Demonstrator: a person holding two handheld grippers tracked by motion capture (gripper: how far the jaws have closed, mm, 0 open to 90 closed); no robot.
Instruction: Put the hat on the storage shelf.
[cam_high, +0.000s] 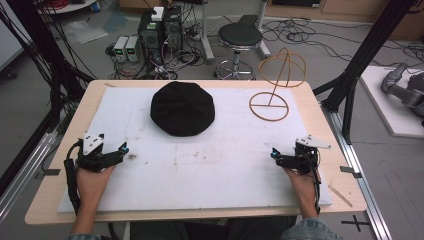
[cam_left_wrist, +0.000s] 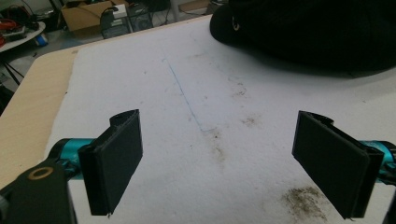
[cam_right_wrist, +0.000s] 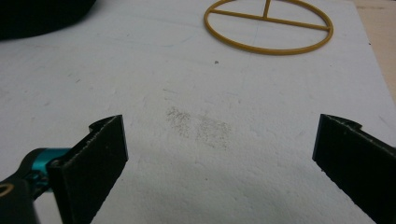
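- The left gripper (cam_left_wrist: 219, 161) has its two black jaws standing wide apart with nothing between them.
- Below them lies a white foam sheet (cam_left_wrist: 196, 84), marked with a thin blue line and brownish smudges.
- A black ribbed fabric cap (cam_left_wrist: 308, 30) rests on the sheet at the upper right, well apart from the jaws.
- The light wooden bench (cam_left_wrist: 32, 107) shows along the sheet's left edge.
- A brown cardboard box (cam_left_wrist: 84, 14) sits beyond the bench.

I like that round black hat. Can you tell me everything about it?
The black hat is a soft, round, floppy cap, probably knitted cloth, with seams running out from its middle. It lies flat at the far middle of the white foam mat, left of the yellow wire stand. Nothing touches it except the mat.
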